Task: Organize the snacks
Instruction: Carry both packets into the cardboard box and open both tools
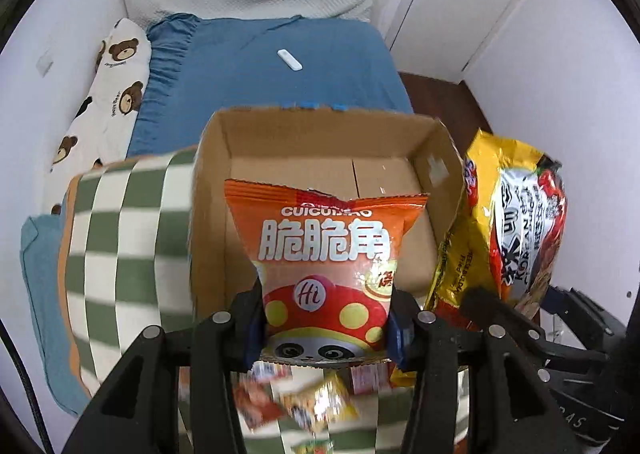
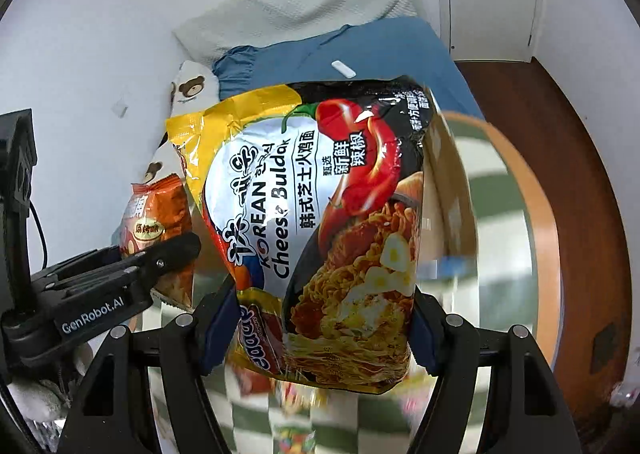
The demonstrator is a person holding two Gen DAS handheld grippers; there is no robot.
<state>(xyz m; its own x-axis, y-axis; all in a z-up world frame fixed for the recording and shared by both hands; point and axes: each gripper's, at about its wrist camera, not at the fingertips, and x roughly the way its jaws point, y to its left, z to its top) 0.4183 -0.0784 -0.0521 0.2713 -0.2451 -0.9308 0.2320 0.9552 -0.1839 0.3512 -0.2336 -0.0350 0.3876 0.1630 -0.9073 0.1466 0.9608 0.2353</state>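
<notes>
Your left gripper (image 1: 326, 328) has its jaws closed on the lower end of an orange foil snack bag with white Chinese lettering and a panda face (image 1: 326, 262). You hold that bag upright, just above the near edge of the open brown cardboard box (image 1: 320, 170), whose floor shows bare behind it.

Your right gripper (image 2: 320, 330) has its jaws clamped on a large yellow, white and black plastic pack of Korean cheese noodles (image 2: 320, 222). It hangs tilted in the air to the right of the box, near the box's right wall, and blocks most of the right wrist view.

The box stands on a round bench covered with a green-and-white checked cloth (image 1: 116, 238). Several small snack packets (image 1: 304, 402) lie blurred on the cloth at the near side, under your left gripper.

Beyond the bench, on the far side, is a bed with a blue sheet (image 1: 256, 82); a small white oblong object (image 1: 289, 59) lies on it.
</notes>
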